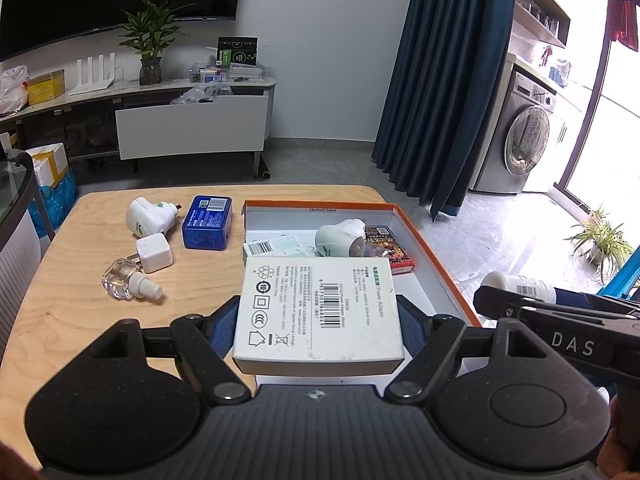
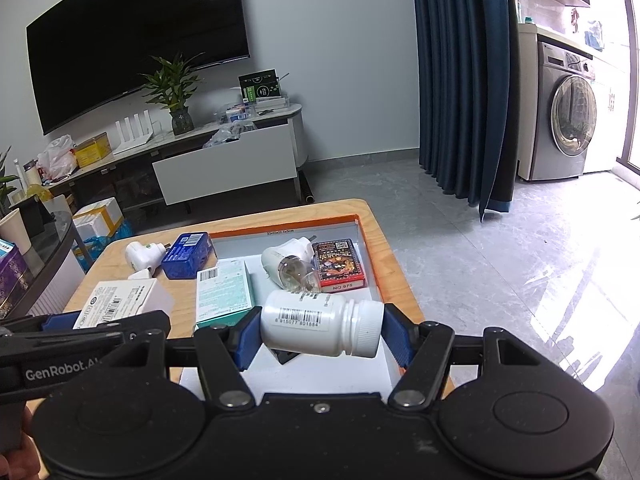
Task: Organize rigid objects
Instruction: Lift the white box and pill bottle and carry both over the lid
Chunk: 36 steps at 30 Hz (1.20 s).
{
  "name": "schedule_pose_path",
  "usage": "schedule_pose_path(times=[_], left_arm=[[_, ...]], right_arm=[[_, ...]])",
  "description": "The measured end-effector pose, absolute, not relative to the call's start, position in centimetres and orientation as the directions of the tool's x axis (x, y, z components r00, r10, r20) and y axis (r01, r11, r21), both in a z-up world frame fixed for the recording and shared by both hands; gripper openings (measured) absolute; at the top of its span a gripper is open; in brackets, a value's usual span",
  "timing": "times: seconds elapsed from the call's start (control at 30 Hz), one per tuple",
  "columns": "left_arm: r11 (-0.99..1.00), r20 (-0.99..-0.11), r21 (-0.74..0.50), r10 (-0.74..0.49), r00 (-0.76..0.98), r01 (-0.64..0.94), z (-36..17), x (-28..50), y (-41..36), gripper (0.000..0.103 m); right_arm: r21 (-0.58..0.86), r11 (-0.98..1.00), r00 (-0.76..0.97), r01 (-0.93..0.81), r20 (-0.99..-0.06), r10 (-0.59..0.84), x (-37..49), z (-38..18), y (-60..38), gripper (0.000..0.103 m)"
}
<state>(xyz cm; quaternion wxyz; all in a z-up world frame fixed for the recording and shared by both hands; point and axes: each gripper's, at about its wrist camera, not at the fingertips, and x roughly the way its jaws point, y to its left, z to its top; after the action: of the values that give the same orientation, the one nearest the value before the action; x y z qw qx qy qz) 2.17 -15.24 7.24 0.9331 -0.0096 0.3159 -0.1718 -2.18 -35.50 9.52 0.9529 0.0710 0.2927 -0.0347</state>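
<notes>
My left gripper (image 1: 318,316) is shut on a white power adapter box (image 1: 320,308) and holds it above the near left part of the orange-edged box lid (image 1: 432,248); the box also shows in the right wrist view (image 2: 120,300). My right gripper (image 2: 318,330) is shut on a white pill bottle (image 2: 320,324), held sideways over the lid (image 2: 370,264). Inside the lid lie a white plug-in vaporizer (image 2: 286,262), a red card pack (image 2: 338,266) and a green-white box (image 2: 224,292).
On the wooden table (image 1: 80,312) left of the lid lie a blue box (image 1: 207,222), a white plug-in device (image 1: 146,216), a white cube charger (image 1: 154,252) and a clear refill bottle (image 1: 128,280). A TV stand, curtain and washing machine stand beyond.
</notes>
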Motion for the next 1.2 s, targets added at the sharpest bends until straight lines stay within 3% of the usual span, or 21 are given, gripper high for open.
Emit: schedule_pose_path(times=[1.2], left_arm=[[0.939, -0.613, -0.107, -0.32, 0.722, 0.326, 6.3, 2.7, -17.0, 0.079]], right_arm=[[0.135, 0.983, 0.818, 0.123, -0.575, -0.023, -1.2, 8.6, -36.8, 0.076]])
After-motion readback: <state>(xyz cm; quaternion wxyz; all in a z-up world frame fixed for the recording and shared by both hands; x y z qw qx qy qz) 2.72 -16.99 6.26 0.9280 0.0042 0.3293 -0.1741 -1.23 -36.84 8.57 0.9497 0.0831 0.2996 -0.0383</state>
